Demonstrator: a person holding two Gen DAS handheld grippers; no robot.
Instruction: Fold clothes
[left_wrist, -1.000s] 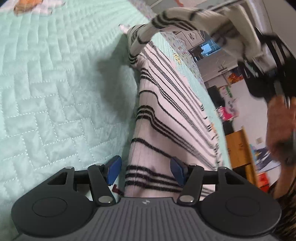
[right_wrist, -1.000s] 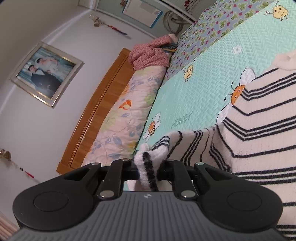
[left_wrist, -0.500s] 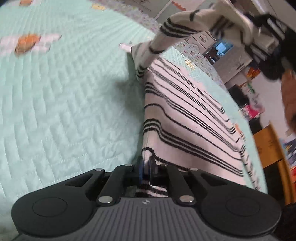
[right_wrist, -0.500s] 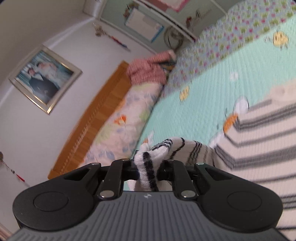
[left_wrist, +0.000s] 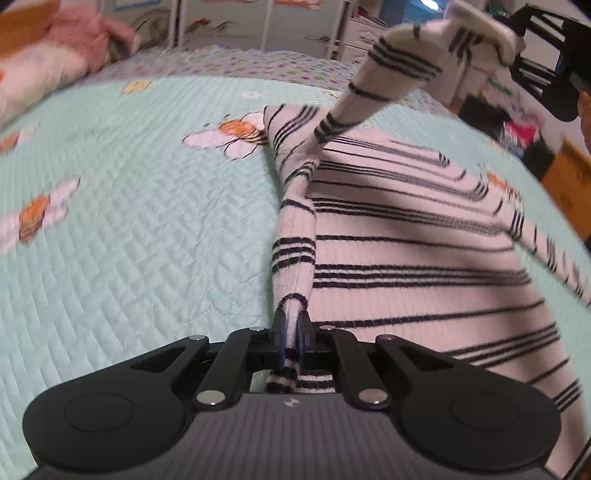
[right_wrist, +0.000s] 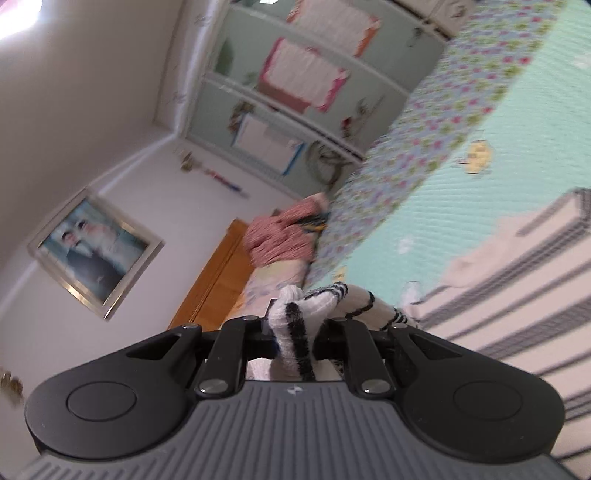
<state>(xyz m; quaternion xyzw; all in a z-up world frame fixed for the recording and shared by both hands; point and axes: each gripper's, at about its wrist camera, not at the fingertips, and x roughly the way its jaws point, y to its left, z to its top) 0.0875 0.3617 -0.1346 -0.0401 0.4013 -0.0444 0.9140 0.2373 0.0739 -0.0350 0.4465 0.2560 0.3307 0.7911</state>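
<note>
Left side first: pink bundle (left_wrist: 85, 37) up by the pillows at the bed's head, well away from the action. Mint quilt (left_wrist: 129, 240) w/ the bee prints is bare on this side. Now the left claw (left_wrist: 291, 334) – a sec ago its jaws stood wide over the hem, half a sec ago they'd snapped closed, and now they're pinched tight on the near edge of the striped sweater (left_wrist: 424, 240), fabric sandwiched between the blue pads. The view has swung round too: that edge is peeled up off the quilt in a ridge running away from the claw. Moving right, the sweater's body lies flat on the bed, stripes across, far sleeve trailing off the right side. Top right, the near sleeve is strung up in the air to the right claw (left_wrist: 517, 40), partly out of shot there. Its own cam shows the right claw (right_wrist: 295, 332) clamped on the bunched cuff (right_wrist: 295, 332), jaws only a little apart around the wad, same grip as before, but background's blurred and the room has slid across the view, so it's travelling. Read on this: both grips are set, so sleeve + side edge prob get carried over the body together as the first fold. Not folded yet
</note>
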